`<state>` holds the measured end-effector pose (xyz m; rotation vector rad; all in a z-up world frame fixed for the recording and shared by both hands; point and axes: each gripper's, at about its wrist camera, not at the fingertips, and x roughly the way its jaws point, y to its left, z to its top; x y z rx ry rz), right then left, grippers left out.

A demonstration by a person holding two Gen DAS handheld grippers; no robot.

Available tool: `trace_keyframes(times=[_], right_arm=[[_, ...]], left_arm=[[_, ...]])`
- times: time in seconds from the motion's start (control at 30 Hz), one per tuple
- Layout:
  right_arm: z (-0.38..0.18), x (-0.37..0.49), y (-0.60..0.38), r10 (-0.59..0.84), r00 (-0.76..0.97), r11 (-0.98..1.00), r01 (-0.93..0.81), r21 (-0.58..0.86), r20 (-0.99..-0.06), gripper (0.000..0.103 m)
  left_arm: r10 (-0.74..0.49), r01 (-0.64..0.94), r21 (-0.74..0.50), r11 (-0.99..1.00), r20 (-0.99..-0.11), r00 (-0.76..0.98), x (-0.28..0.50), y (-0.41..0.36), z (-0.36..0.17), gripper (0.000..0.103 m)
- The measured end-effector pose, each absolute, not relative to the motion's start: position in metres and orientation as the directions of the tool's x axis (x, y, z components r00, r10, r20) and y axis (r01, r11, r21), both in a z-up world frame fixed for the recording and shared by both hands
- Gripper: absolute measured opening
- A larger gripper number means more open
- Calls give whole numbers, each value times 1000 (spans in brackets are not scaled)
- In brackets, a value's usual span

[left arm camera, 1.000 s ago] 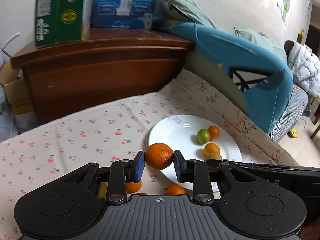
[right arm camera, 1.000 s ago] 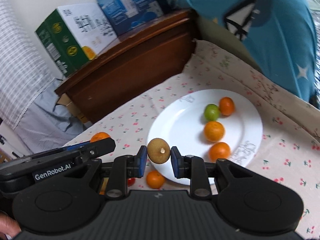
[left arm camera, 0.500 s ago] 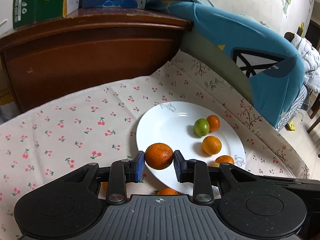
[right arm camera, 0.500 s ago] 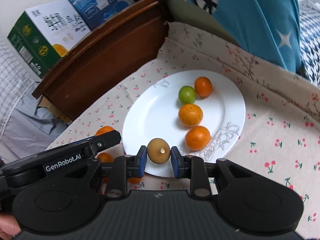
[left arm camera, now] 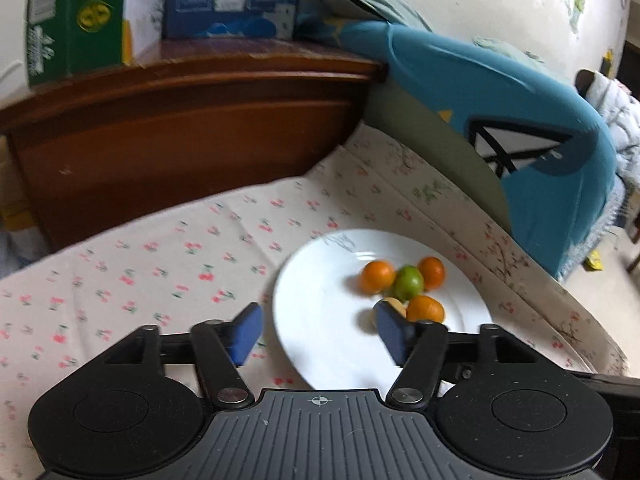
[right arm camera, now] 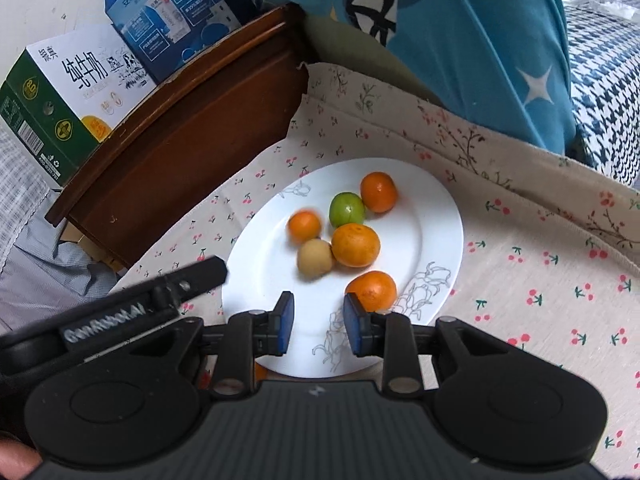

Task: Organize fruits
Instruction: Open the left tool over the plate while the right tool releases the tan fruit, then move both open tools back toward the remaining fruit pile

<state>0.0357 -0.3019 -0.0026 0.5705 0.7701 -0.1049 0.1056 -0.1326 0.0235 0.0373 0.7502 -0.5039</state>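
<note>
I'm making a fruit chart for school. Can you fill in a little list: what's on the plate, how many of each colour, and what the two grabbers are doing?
plate: white plate on the cherry-print cloth
orange fruits on plate: four, one of them in the middle
green fruit on plate: one
tan fruit on plate: one, touching the middle orange one
left gripper: jaws opening, nothing between them
right gripper: jaws opening, nothing between them
</note>
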Motion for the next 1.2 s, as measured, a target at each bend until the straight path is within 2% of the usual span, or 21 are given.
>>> trace_keyframes(times=[0.17,0.37,0.87,1.2], right_arm=[[-1,34,-299,128,720,851,273,449,-682,30],[7,32,-288,134,732,878,226,423,-668,33],[19,22,-264,186,739,911,116,395,-648,33],[12,11,-257,213,714,904,114,411,-667,33]], left_arm=[[-378,417,-114,902,-674,634,102,-126,32,81],[-345,385,-93,918,-665,663,91,-106,45,85],[-261,242,-124,962,-671,694,69,-41,55,86],[-225,193,-126,973,-702,676,54,-13,46,86]])
